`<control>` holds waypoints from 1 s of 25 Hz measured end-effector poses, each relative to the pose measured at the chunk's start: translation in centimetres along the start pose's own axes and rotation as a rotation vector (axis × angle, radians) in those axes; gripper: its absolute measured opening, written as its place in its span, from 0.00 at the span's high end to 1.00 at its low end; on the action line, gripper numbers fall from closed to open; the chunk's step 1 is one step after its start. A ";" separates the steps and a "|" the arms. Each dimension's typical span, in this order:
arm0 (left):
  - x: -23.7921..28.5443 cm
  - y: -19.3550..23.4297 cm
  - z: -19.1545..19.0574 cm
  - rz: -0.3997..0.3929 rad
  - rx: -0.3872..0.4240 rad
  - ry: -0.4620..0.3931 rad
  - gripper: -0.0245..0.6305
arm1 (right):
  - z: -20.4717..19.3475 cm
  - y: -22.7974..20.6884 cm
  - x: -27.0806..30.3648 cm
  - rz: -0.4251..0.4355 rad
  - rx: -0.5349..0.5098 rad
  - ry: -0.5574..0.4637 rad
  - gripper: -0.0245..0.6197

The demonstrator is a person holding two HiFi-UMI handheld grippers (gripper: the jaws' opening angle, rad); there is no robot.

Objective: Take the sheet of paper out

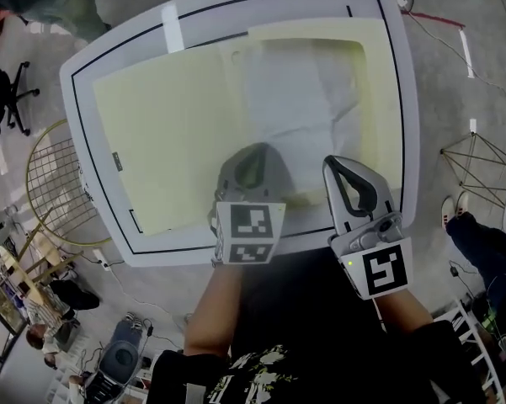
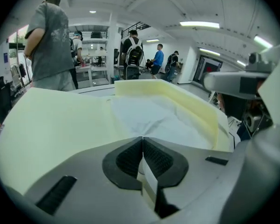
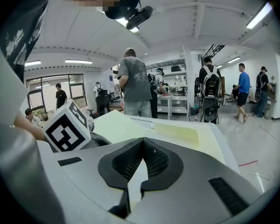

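Note:
An open pale yellow folder [image 1: 168, 133] lies on the white table [image 1: 236, 15]. A creased white sheet of paper [image 1: 290, 99] rests in the folder's right half, inside a raised yellow border. My left gripper [image 1: 254, 150] sits at the sheet's near edge. In the left gripper view its jaws [image 2: 142, 138] meet, with a thin white strip of the sheet [image 2: 153, 118] pinched between them. My right gripper [image 1: 331, 162] hovers just to the right, over the folder's near right corner. Its jaws [image 3: 142, 140] are shut with nothing in them.
A round wire basket [image 1: 55, 183] and an office chair [image 1: 8, 91] stand left of the table, and a wire rack [image 1: 480, 167] to its right. A tape strip [image 1: 173, 28] marks the far table edge. Several people [image 2: 49, 45] stand beyond the table.

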State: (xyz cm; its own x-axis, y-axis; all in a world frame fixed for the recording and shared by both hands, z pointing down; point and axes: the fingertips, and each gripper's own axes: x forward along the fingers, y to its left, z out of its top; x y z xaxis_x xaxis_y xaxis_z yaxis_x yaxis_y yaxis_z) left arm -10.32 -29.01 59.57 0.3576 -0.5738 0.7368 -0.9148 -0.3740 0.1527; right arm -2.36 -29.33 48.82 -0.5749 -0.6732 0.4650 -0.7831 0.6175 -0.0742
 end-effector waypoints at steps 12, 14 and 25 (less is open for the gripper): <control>-6.8 4.1 -0.2 0.210 -0.082 -0.080 0.95 | 1.5 2.1 -1.4 0.073 -0.057 -0.052 0.97; -8.0 4.6 0.1 0.250 -0.084 -0.098 0.95 | 1.7 2.3 -1.4 0.090 -0.063 -0.058 0.97; -15.6 6.0 1.4 0.426 -0.115 -0.218 0.95 | 3.2 4.1 -3.6 0.143 -0.107 -0.130 0.97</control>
State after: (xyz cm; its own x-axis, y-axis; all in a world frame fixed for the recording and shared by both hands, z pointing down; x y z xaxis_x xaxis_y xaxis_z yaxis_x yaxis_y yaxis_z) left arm -21.17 -23.30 48.10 -0.0328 -0.8018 0.5967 -0.9987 0.0027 -0.0513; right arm -4.26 -25.68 43.96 -0.7096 -0.6182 0.3382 -0.6656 0.7455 -0.0338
